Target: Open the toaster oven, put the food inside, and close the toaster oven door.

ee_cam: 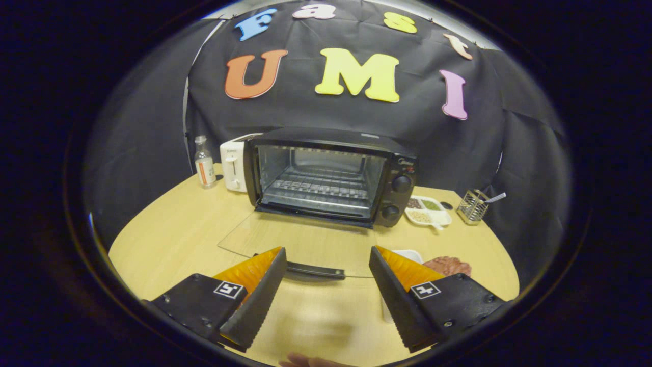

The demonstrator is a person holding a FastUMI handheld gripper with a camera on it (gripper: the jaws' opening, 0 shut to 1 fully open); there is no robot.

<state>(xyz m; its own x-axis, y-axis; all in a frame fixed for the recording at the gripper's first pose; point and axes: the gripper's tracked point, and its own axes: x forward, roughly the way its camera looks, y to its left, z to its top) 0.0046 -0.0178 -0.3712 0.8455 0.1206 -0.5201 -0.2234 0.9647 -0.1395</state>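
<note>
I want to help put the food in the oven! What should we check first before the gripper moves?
1. Toaster oven door folded down flat: ok.
2. Rack inside bare: ok.
3. Gripper fingers wide apart, holding nothing: ok.
4. Food on the table beside the right finger, partly hidden: not grabbed yet, not ok.
5. Door handle just ahead between the fingers, could be bumped: cannot tell.

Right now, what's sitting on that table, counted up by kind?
Appliances: 2, toaster oven with door open, white toaster
Bottles: 1
Dishes: 2, divided tray, white plate
Food: 1
Wire holders: 1
Total: 7
The gripper hangs open.
</note>
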